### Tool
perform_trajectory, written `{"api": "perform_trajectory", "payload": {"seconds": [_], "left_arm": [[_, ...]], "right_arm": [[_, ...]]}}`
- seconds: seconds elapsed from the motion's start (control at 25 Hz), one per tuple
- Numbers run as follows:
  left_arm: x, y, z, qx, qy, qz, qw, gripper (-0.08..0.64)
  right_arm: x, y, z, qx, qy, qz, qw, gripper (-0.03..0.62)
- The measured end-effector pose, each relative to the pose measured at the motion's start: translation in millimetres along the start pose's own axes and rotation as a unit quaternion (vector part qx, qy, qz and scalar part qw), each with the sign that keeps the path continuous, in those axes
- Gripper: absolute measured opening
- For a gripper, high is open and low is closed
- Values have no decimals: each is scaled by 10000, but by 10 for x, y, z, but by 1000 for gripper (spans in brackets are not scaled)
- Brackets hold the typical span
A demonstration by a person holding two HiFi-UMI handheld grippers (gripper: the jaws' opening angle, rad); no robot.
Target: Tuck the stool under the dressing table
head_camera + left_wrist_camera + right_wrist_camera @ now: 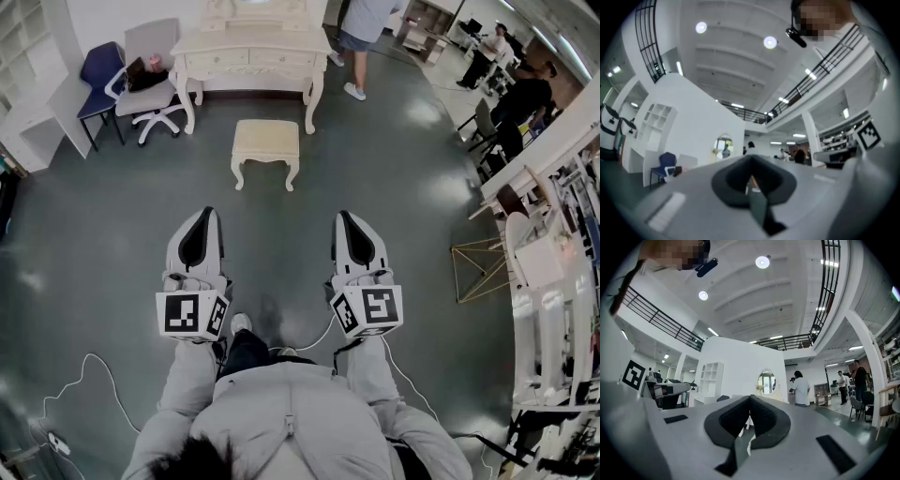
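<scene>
Note left tongs (pixel 201 217) and right tongs (pixel 346 219) clenched, empty, well short of cream cushioned stool (pixel 266 142). Approach stool, standing on grey floor (pixel 112 234) near cream carved dressing table (pixel 253 52), not yet under. Push near edge squarely between table legs.

Left claw (pixel 202 214) and right claw (pixel 344 217) (both empty) held forward, jaws together.
</scene>
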State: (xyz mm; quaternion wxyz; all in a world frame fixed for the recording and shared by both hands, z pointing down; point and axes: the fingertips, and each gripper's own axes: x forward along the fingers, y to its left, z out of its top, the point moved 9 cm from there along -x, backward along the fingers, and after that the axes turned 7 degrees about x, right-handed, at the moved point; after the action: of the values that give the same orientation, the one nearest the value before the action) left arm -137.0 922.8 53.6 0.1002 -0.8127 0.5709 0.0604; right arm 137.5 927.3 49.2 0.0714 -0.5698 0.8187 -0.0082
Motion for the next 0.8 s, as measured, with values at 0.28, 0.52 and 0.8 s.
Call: {"api": "perform_trajectory", "payload": {"seconds": [0.28,0.52,0.8], "left_arm": [[30,37,-1,-13,-22,-41,10000,9],[151,123,-1,35,-61,-120,9999,9],[377,360,-67,61,-68,-199,9998,9]], "right_arm": [[36,31,8,-8,-52,-10,10000,2],[166,45,7,-38,-92,-41,9999,2],[472,71,-16,68,-224,-140,9996,2]]}}
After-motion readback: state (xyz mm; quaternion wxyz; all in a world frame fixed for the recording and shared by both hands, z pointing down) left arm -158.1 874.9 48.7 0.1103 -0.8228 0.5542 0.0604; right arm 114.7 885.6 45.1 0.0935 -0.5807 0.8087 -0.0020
